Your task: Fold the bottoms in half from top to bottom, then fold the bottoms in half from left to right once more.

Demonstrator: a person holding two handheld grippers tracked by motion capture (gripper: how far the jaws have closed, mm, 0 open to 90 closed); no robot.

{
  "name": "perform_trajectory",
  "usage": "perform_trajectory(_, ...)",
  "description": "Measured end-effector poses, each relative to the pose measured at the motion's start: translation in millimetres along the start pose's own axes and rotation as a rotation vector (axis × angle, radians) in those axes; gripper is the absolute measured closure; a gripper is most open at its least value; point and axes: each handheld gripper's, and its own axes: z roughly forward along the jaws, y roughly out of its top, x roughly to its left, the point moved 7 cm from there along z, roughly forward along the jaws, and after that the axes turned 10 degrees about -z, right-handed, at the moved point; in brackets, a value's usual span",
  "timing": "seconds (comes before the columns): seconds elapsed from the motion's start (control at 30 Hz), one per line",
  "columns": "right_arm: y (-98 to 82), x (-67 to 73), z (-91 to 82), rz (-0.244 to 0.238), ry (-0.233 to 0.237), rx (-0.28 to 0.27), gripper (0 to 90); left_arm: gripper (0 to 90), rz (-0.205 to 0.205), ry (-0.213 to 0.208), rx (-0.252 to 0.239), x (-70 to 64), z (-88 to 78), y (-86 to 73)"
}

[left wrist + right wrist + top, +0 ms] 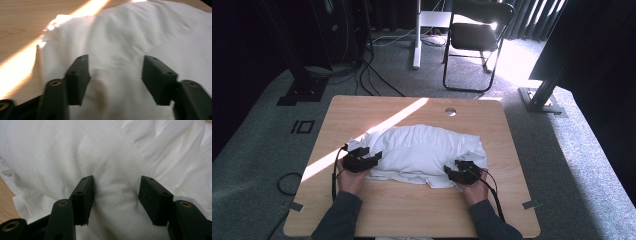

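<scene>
A puffy white pillow (pixel 427 147) in a loose, frilled cover lies across the middle of the wooden table (pixel 412 215). My left gripper (pixel 376 157) is at the pillow's left end. In the left gripper view its jaws (pixel 116 75) stand open, with the white fabric (pixel 140 32) bulging between the pads but not pinched. At the pillow's front right corner is my right gripper (pixel 452 170). In the right gripper view (pixel 116 195) a ridge of cover fabric (pixel 62 152) is bunched between its pads, and creases run out from the left pad.
A bright stripe of sunlight (pixel 377 132) crosses the table's left half. A small round hole (pixel 450 111) sits near the far edge. Beyond the table stand a black folding chair (pixel 477 37) and dark frame posts (pixel 544 92), with cables (pixel 372 75) on the carpet.
</scene>
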Motion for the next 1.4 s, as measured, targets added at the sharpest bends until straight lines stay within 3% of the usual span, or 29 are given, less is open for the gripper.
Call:
perform_trajectory(0.03, -0.1, 0.1, 0.5, -0.003, -0.002, 0.002, 44.2, 29.1, -0.019, 0.033, 0.003, 9.3, 2.9, 0.4)
perform_trajectory(0.1, -0.4, 0.3, 1.2, -0.004, -0.004, 0.003, 44.0, 24.8, -0.072, 0.056, 0.026, 23.6, 10.5, -2.3)
perform_trajectory(0.17, -0.6, 0.5, 1.5, -0.012, -0.003, 0.004, 43.8, 19.2, -0.097, 0.084, 0.048, 32.8, 17.7, -6.0)
perform_trajectory(0.5, -0.8, 0.4, 3.6, -0.023, 0.005, 0.003, 41.7, 10.2, -0.144, 0.09, 0.075, 42.7, 31.2, -11.5)
perform_trajectory(0.73, -1.3, -0.1, 6.2, -0.028, 0.008, 0.002, 39.2, 9.9, -0.103, 0.105, 0.076, 43.3, 32.2, -12.7)
perform_trajectory(0.93, -2.3, -1.1, 9.2, -0.031, 0.012, 0.004, 37.8, 11.0, -0.049, 0.115, 0.096, 35.5, 34.1, -16.0)
perform_trajectory(0.97, -2.1, -0.7, 9.6, -0.035, 0.008, 0.005, 37.8, 15.2, -0.034, 0.135, 0.113, 30.0, 33.6, -17.4)
perform_trajectory(1.07, -2.1, -0.7, 9.4, -0.034, 0.007, 0.003, 37.8, 27.7, -0.023, 0.126, 0.129, 22.1, 31.7, -19.1)
perform_trajectory(1.2, -1.9, -0.6, 8.4, -0.036, 0.012, 0.002, 38.4, 70.1, -0.078, 0.026, 0.149, 20.1, 30.7, -19.7)
perform_trajectory(1.23, -1.6, -0.9, 7.7, -0.037, 0.014, 0.001, 39.1, 76.0, -0.093, 0.014, 0.151, 21.4, 30.6, -19.6)
perform_trajectory(1.3, -1.2, -1.4, 6.3, -0.035, 0.014, -0.001, 40.3, 82.1, -0.098, 0.014, 0.143, 23.5, 30.0, -18.5)
perform_trajectory(1.33, 0.1, -2.5, 3.0, -0.026, 0.01, -0.012, 42.6, 83.1, -0.134, 0.0, 0.133, 26.8, 28.1, -16.2)
perform_trajectory(1.4, 0.6, -4.7, -0.2, -0.026, -0.008, -0.025, 43.9, 83.9, -0.151, -0.012, 0.112, 28.8, 24.0, -12.7)
